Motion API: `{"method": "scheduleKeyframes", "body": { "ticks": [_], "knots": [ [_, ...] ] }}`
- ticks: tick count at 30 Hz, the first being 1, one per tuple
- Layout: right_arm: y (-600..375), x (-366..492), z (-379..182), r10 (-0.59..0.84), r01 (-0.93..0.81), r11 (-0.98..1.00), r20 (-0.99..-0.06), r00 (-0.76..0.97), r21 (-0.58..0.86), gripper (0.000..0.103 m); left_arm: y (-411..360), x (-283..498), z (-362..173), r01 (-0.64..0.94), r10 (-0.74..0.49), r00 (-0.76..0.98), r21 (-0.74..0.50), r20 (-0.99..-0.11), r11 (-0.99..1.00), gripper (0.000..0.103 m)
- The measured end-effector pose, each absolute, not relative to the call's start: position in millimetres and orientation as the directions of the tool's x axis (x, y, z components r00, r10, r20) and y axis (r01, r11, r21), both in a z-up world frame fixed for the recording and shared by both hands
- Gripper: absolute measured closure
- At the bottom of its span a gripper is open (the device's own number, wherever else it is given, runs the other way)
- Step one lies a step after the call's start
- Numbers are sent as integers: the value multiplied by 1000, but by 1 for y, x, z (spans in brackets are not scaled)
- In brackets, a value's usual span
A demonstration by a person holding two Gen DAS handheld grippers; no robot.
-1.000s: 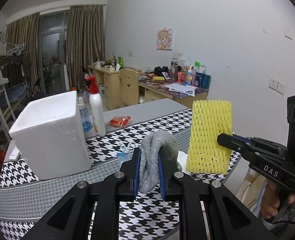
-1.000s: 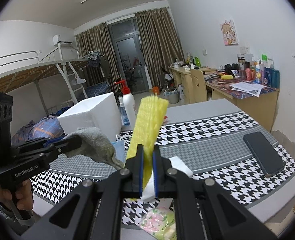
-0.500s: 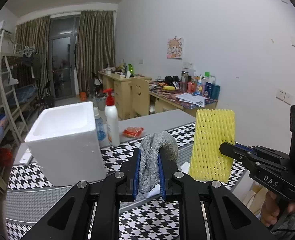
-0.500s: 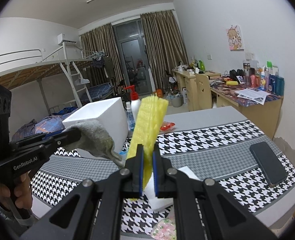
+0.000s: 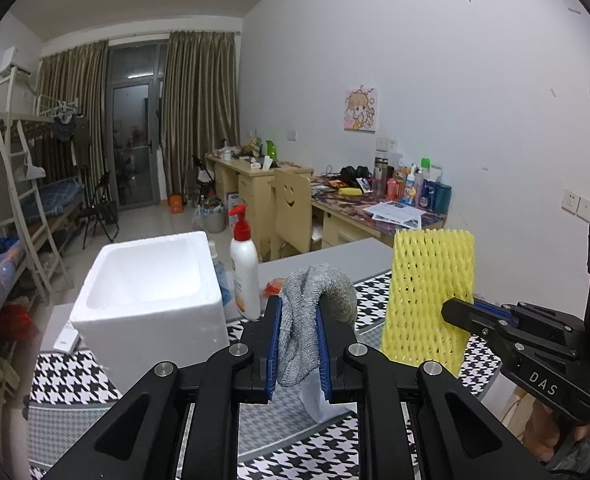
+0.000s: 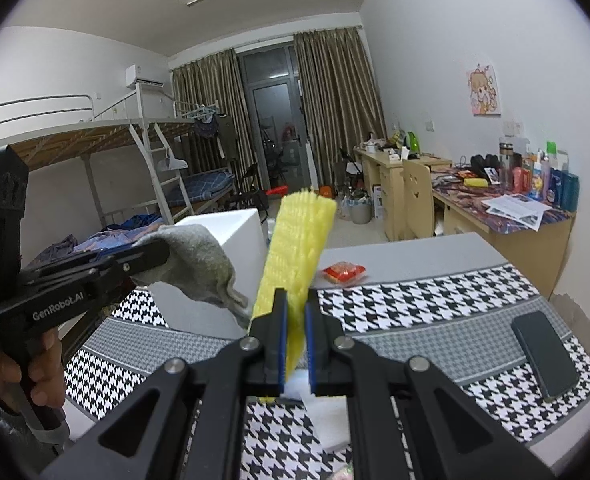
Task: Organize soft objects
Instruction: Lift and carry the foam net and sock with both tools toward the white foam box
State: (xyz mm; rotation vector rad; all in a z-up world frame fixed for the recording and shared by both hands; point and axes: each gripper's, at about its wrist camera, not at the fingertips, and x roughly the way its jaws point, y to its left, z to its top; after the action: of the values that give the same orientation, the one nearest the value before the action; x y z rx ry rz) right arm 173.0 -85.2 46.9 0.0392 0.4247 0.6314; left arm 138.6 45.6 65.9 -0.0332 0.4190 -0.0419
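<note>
fingers (image 5: pixel 273 340) pinch grey cloth (image 5: pixel 307 312); right gripper (image 6: pixel 295 332) clamps yellow foam net (image 6: pixel 295 256).

We see a lotion pump bottle (image 5: pixel 245 268) w/ red top mid-frame, red snack packet (image 6: pixel 343 271) center on grey tabletop, black phone (image 6: pixel 543 354) lower right on houndstooth cloth (image 6: pixel 423 300), bunk bed (image 6: pixel 95 148) upper left, cluttered desk (image 5: pixel 375 208) right of center.

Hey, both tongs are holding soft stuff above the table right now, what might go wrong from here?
1. The grey sock hangs loose from the left tongs and might slip out or snag the white foam box rim.
2. The yellow foam net is pinched only near its bottom by the right tongs, so it may bend and knock the lotion bottle.
</note>
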Motion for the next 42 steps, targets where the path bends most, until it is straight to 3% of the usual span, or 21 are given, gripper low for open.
{"method": "scheduleKeyframes", "body": {
  "ticks": [42],
  "knots": [
    [-10, 217, 84, 580, -592, 799, -394, 713, 105, 93, 107, 177, 102, -122, 105, 933, -28, -345, 992, 86]
  ]
}}
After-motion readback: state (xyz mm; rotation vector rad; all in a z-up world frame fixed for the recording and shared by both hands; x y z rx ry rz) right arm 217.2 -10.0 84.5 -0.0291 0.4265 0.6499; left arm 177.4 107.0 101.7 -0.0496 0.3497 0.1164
